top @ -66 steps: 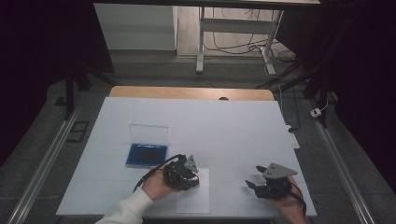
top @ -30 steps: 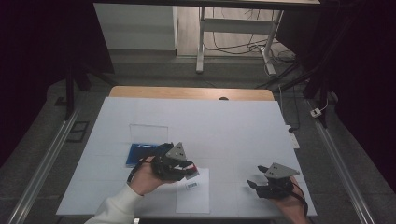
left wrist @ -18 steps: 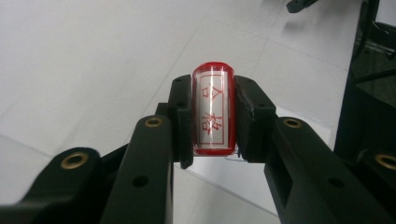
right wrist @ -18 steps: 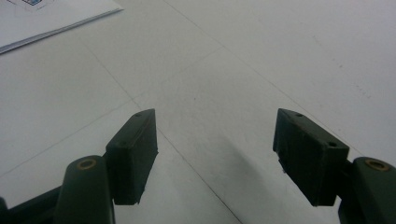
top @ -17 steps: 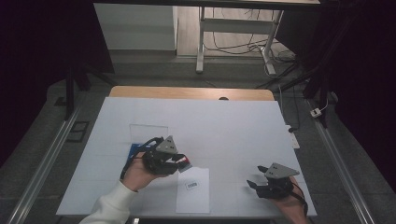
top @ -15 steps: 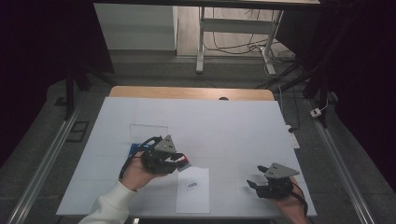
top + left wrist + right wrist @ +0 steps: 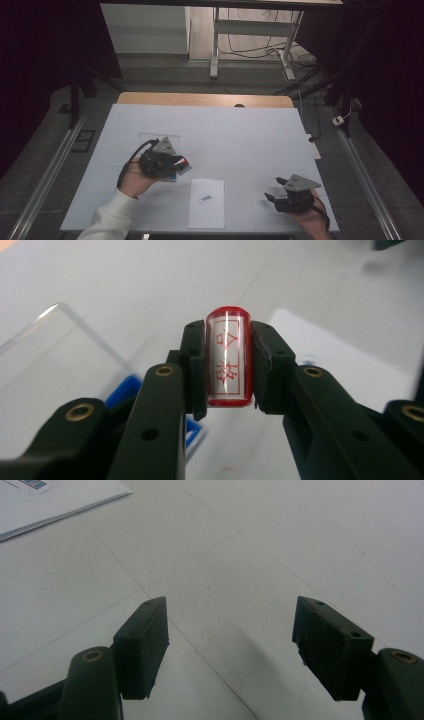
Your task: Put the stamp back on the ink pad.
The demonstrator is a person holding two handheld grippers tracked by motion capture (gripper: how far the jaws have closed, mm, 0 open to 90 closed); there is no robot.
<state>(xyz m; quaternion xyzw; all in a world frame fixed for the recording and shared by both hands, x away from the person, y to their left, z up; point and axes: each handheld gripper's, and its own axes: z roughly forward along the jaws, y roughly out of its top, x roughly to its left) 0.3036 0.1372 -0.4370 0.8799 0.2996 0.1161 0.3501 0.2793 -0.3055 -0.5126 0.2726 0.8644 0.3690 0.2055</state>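
Red stamp [image 7: 228, 358], upright between left claw [image 7: 228, 365]

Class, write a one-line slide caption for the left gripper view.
Left tool clamps a clear red-rimmed stamp above the white table.

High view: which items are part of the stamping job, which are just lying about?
In the job:
- stamp, clamped in the left gripper
- blue ink pad with its clear lid
- sheet of paper with a mark on it

Just around:
- right gripper, open, idle
- table
- cables on the floor
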